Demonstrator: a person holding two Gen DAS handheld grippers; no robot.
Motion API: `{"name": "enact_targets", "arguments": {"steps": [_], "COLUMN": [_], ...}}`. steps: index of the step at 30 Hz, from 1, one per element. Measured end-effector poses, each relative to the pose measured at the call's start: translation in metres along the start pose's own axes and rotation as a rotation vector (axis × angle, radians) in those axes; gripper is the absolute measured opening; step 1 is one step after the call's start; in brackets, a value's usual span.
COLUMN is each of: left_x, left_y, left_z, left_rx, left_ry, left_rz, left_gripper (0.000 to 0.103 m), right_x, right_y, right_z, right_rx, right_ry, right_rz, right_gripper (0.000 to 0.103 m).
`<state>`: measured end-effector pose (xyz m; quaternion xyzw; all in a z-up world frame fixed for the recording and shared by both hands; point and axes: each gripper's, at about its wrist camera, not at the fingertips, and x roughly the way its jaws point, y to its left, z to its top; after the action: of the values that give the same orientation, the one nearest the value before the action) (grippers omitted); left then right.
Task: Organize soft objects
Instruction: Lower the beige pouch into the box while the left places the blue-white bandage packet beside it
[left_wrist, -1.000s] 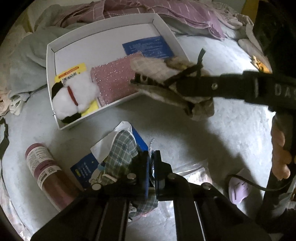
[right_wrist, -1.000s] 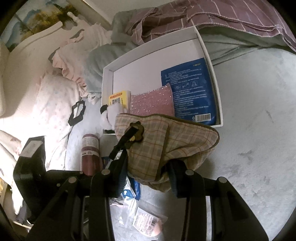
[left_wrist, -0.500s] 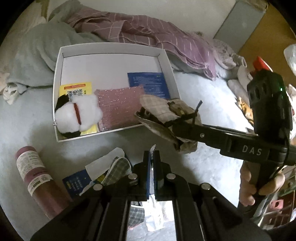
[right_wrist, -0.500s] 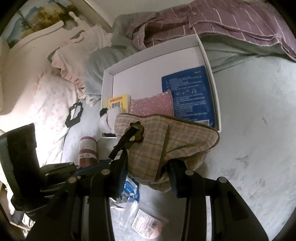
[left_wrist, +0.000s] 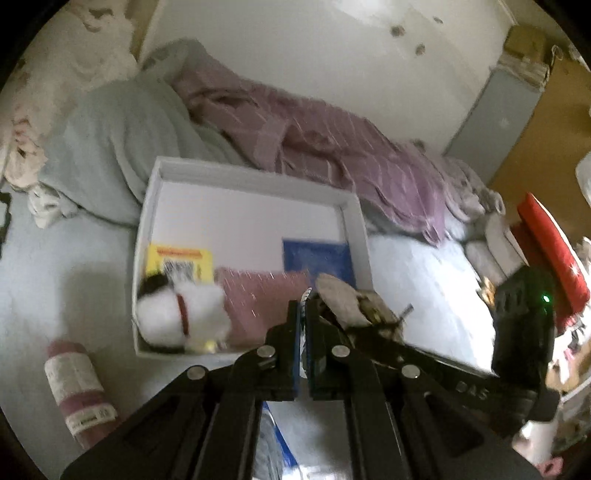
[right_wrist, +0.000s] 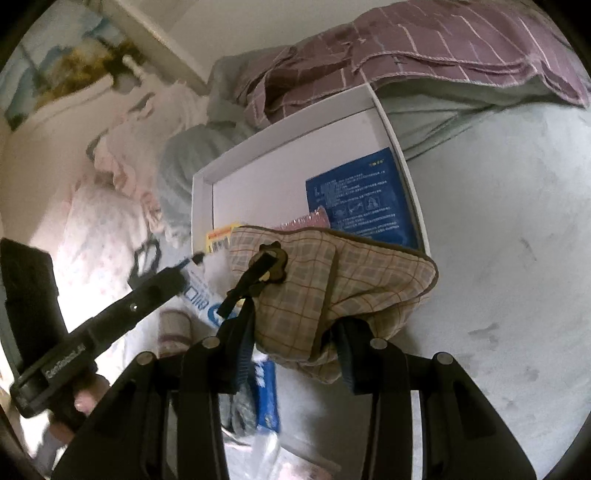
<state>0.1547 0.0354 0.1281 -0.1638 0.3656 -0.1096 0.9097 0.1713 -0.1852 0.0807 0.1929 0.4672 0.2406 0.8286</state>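
Between right gripper (right_wrist: 295, 343) fingers: plaid pouch (right_wrist: 332, 280).

"das" on the right gripper (left_wrist: 469, 387).

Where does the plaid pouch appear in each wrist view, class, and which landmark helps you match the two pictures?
Left wrist: plaid pouch right of centre, at the box's near right corner, mostly hidden by gripper fingers.
Right wrist: plaid pouch centre, held in the right gripper.
Shared landmark: white box.
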Motion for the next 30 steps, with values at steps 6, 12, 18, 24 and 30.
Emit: {"name": "enact_targets", "arguments": {"steps": [6,12,18,24,30], "left_x": [0.005,0.021,0.03,0.034,0.046], "left_y": [0.005,0.019,0.035,0.038,0.034], "left_z": [0.004,0.005,0.003,0.003,-0.001], "left_rx": [-0.033,-0.104,-0.164,-0.172,-0.154], "left_ry": [-0.104,-0.109,-0.105,-0.101,-0.072], "left_rz": [-0.066,-0.137,-0.112,-0.104,-0.084], "left_gripper": [0.001,0.001,0.001,0.001,0.001], "right_x": [0.004,0.018,0.046,0.056,0.048], "right_y": [-0.009,-0.012,-0.006,-0.022,-0.028], "right_z": [0.002,0.008,0.005,-0.002,0.005], "right_rx": [0.194,0.269,0.23,0.351,0.39], "right_ry": [-0.092,-0.204,-0.28,-0.192,-0.105], "right_rz": [0.039,-0.08,-0.177,-0.135,-0.048], "right_gripper": [0.041,0.041,0.042,0.041,0.051]}}
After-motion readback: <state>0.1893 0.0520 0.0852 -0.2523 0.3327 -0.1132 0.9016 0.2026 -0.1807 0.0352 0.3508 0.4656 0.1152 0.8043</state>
